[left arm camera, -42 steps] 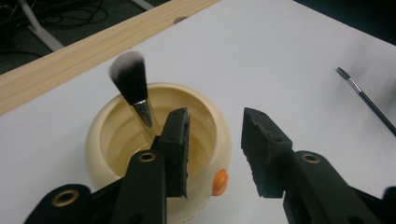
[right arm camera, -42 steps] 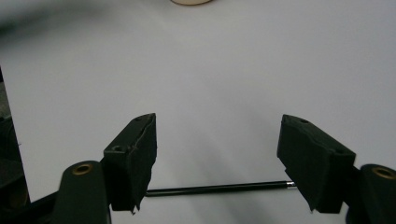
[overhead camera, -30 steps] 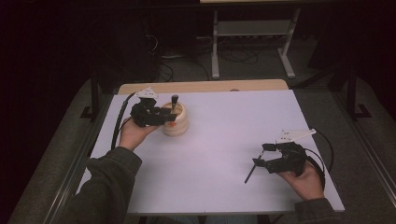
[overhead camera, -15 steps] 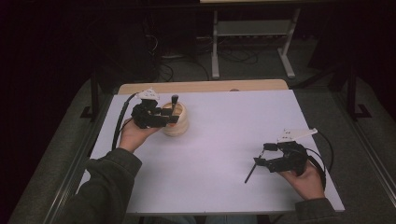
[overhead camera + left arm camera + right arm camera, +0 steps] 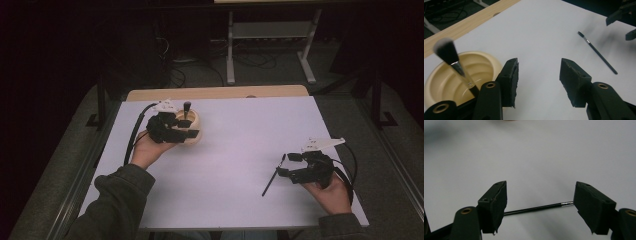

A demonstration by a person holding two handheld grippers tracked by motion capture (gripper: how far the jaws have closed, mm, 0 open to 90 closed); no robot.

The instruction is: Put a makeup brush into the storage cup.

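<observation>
Left gripper [image 5: 537, 82]: jaws apart, just been opening, nothing between the pads, only bare white sheet in the gap. The cream bowl [image 5: 456, 75] sits just outside its one jaw, touching or nearly so; can't tell which. A fluffy makeup brush [image 5: 455, 66] stands tilted inside the bowl, bristle head up, handle end down in the bowl behind the jaw. In the high view the left gripper [image 5: 187, 129] is right at the bowl [image 5: 192, 120], on the person's side of it, brush [image 5: 186, 111] sticking up out of the bowl.

Right gripper [image 5: 540, 205]: jaws wide apart, gripping nothing. A thin black brush [image 5: 536, 208] lies flat on the sheet across the gap, below the pads, its metal ferrule end next to one jaw; contact with either pad not clear. High view: right gripper [image 5: 285, 164] is well apart from the bowl, toward the table's near right corner, thin brush [image 5: 272, 176] running from its tips toward the person.

Surface: white sheet [image 5: 240, 150] covering the table, a wooden edge strip [image 5: 215, 93] just beyond the bowl. Farther past the bowl: dark room, grey floor, cables, a white metal stand [image 5: 270, 45].
</observation>
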